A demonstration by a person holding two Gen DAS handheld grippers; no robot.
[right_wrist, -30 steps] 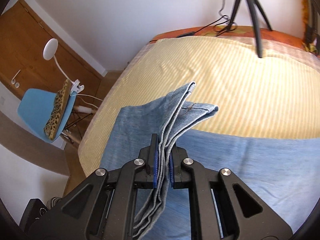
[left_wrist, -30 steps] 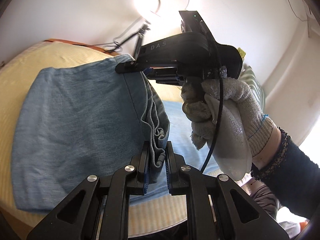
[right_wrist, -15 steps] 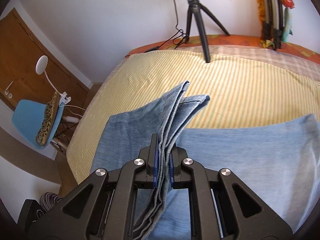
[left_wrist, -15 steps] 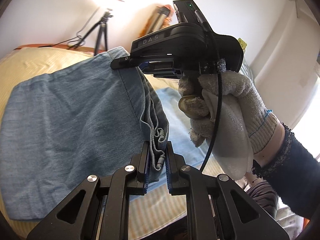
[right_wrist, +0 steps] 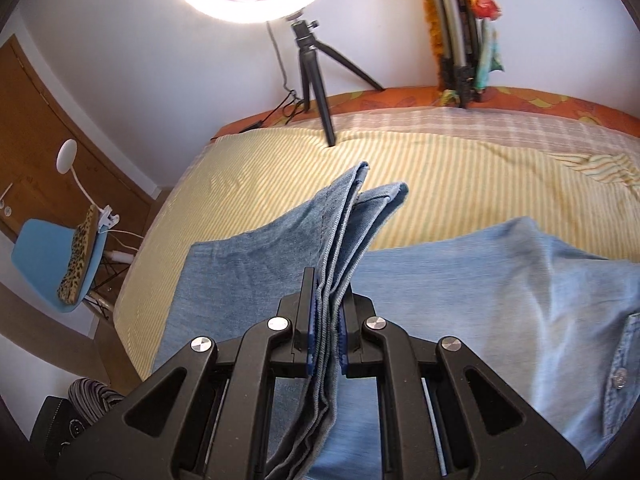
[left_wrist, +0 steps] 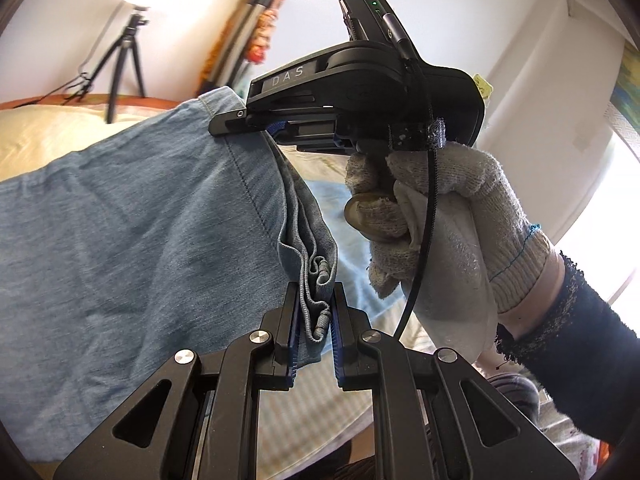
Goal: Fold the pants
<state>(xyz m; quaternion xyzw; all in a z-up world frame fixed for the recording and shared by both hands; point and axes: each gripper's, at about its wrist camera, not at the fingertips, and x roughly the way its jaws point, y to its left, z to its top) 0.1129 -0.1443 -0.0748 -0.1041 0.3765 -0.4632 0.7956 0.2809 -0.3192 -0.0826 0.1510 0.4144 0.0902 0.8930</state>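
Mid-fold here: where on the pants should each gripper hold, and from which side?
Grip the stacked hem edges of the pants, as now: left gripper and right gripper are each shut edge-on across the bunched layers, so every layer lifts together.

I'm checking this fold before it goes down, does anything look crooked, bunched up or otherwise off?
Slightly. In the right gripper the light blue denim pants' stacked hem layers splay apart at the corner instead of lying flush. In the left gripper the hem is crumpled into small folds. Nothing looks torn or stained on the yellow striped bedspread.
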